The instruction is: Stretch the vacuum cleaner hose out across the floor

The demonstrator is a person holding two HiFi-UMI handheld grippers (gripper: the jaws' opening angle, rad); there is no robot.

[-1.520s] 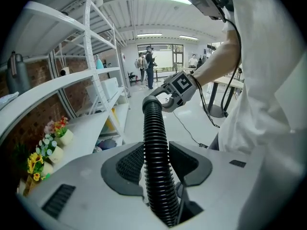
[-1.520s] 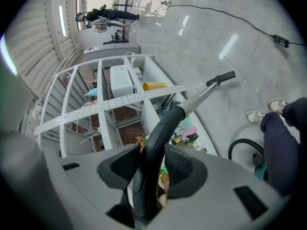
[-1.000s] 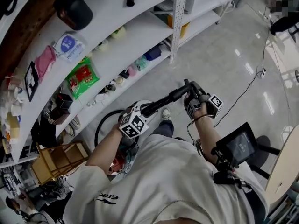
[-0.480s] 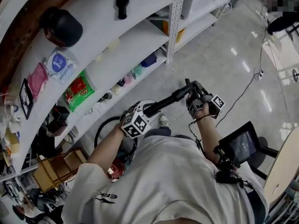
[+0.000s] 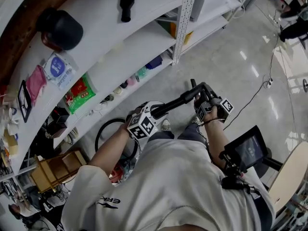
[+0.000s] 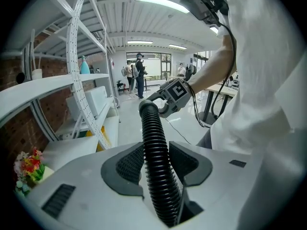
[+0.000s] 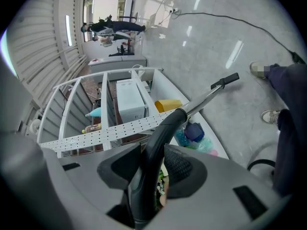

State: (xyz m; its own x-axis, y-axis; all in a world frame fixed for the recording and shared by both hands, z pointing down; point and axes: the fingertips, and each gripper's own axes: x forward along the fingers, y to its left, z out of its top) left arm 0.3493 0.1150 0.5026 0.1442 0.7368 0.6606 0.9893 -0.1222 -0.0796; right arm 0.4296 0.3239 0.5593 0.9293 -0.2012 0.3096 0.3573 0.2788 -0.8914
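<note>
The black ribbed vacuum hose [image 5: 173, 102] runs level between my two grippers, above the floor. My left gripper [image 5: 148, 117] is shut on the ribbed part [image 6: 152, 128], which its pads squeeze from both sides in the left gripper view [image 6: 157, 163]. My right gripper [image 5: 204, 102] is shut on the smooth curved black handle [image 7: 160, 128] in the right gripper view [image 7: 149, 166]. A metal wand [image 7: 206, 97] runs on from the handle. Behind the left gripper the hose drops in a loop [image 5: 101, 131] to the floor.
A long white shelving unit [image 5: 120, 47] with small goods lines the left side. A thin cable [image 5: 250, 97] trails over the shiny floor on the right. A small screen on a stand [image 5: 245, 150] is at my right. A wooden crate [image 5: 57, 170] stands at lower left. People stand far off [image 6: 139, 73].
Both grippers keep the same hold on the hose. The head view has shifted along the shelves, and the grippers with the hose sit slightly further right in it.
</note>
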